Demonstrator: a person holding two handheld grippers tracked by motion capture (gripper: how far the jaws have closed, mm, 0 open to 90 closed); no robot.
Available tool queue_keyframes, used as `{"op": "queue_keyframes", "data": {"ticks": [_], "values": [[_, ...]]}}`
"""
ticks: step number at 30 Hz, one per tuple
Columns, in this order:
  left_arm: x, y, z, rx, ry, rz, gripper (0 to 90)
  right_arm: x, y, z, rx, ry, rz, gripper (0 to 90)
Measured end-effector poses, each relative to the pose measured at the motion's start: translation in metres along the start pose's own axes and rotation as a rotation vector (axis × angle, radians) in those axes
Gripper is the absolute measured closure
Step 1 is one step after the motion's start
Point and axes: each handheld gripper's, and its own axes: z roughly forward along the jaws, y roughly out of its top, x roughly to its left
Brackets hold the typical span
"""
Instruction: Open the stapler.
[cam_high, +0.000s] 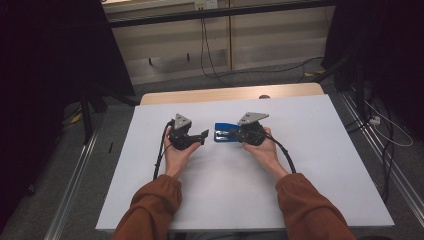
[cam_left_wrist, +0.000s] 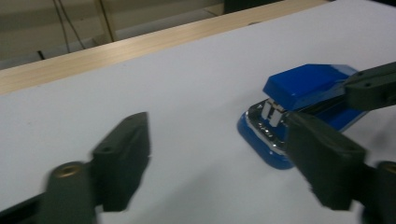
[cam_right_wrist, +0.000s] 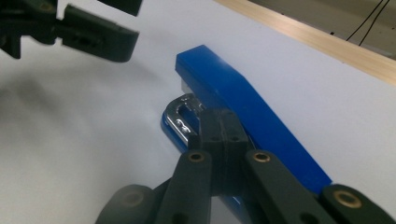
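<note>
A blue stapler (cam_high: 225, 132) with a chrome front lies on the white table (cam_high: 300, 165) between the two grippers. In the right gripper view its blue top (cam_right_wrist: 243, 93) runs up and to the left, and my right gripper (cam_right_wrist: 220, 126) has both jaws pressed together, resting against the stapler's side over the chrome base. I see nothing between those jaws. My left gripper (cam_left_wrist: 219, 128) stands open with its jaws wide apart, and the stapler (cam_left_wrist: 303, 86) is just ahead and to the right of it, untouched. From above, the left gripper (cam_high: 202, 135) points at the stapler's left end.
The table's wooden back edge (cam_high: 230, 93) runs behind the white sheet. Cables (cam_high: 210, 60) hang by the rear wall, and more cable lies on the floor at the right (cam_high: 390, 135). A metal rail (cam_high: 70, 185) runs along the floor on the left.
</note>
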Motion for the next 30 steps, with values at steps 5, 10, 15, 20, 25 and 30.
{"op": "queue_keyframes", "data": {"ticks": [5,10,15,20,25,30], "values": [[-0.002,0.001,-0.001,-0.009,-0.008,0.015,41.3,0.002,0.0,0.005,0.012,0.006,-0.014,90.0],[-0.003,0.001,-0.001,-0.009,-0.03,0.03,54.6,0.005,0.002,0.009,0.016,0.012,-0.02,90.0],[-0.007,0.001,0.0,-0.004,-0.07,0.046,77.9,0.007,0.002,0.011,0.028,0.014,-0.028,90.0],[-0.011,0.0,0.003,0.006,-0.086,0.056,90.0,0.005,-0.003,0.015,0.057,0.008,-0.032,90.0],[-0.01,-0.002,0.006,0.012,-0.09,0.053,90.0,0.003,-0.004,0.016,0.069,0.002,-0.026,90.0],[-0.011,-0.003,0.008,0.022,-0.09,0.048,90.0,0.003,-0.007,0.017,0.084,0.001,-0.04,90.0]]}}
